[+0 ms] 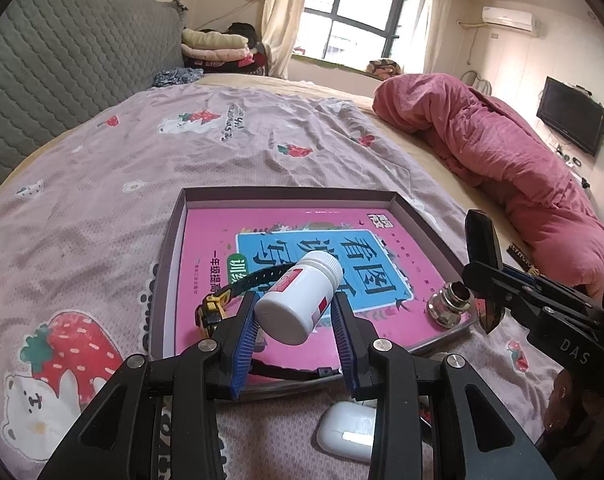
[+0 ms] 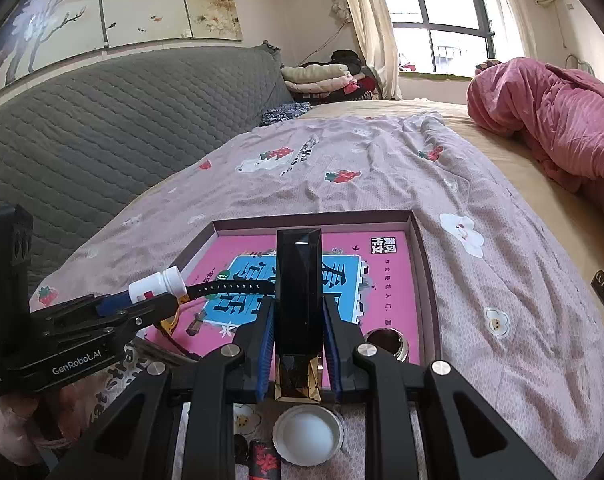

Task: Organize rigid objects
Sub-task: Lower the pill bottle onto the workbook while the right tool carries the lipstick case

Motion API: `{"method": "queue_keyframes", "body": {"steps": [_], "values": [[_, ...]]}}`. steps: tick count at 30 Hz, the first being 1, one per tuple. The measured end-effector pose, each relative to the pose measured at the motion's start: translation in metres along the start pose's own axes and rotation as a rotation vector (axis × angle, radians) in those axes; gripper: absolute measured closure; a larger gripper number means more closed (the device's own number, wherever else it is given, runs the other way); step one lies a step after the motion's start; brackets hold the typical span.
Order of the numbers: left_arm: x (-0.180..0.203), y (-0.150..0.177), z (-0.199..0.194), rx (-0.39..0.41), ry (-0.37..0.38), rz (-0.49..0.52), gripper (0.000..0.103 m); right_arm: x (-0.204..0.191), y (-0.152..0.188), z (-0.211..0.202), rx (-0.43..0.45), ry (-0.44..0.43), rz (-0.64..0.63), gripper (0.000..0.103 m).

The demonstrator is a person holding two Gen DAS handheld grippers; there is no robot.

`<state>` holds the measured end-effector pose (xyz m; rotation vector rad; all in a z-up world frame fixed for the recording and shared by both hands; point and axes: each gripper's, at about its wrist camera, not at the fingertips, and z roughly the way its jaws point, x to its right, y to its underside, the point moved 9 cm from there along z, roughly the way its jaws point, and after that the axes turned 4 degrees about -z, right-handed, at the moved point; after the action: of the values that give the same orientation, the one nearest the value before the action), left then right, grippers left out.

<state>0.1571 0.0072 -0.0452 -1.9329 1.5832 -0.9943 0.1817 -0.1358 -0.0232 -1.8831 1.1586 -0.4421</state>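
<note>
A shallow tray (image 1: 170, 248) is laid on the strawberry-print sheet (image 1: 102, 168) of the bed, with a pink book (image 1: 381, 232) filling its floor. On the book, a black-strapped watch (image 1: 214, 306) is seen at the tray's near left corner and a metal fitting (image 1: 449, 306) at its near right corner. Just outside the tray's near wall, a white earbud case (image 1: 343, 434) and a white cap (image 2: 307, 434) are left on the sheet. A rolled pink quilt (image 1: 501, 152) is piled well right of the tray.

The left tool (image 1: 296, 322) is clenched on a white pill bottle (image 1: 298, 300), held tilted above the tray's near left part, cap pointing away. The right tool (image 2: 298, 344) is clamped on a tall black faceted box (image 2: 298, 296) with gold at its base, held upright over the tray's near edge.
</note>
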Motion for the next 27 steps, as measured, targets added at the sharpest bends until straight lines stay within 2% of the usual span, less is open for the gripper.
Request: {"method": "queue_keyframes", "body": {"steps": [19,27], "values": [[-0.001,-0.002,0.014,-0.016,-0.009,-0.006,0.066,-0.001,-0.006,0.007,0.01,-0.009,-0.002,0.08],[0.0,0.001,0.024,-0.035,-0.013,-0.007,0.066,-0.002,-0.004,0.015,-0.014,-0.022,-0.005,0.08]]}}
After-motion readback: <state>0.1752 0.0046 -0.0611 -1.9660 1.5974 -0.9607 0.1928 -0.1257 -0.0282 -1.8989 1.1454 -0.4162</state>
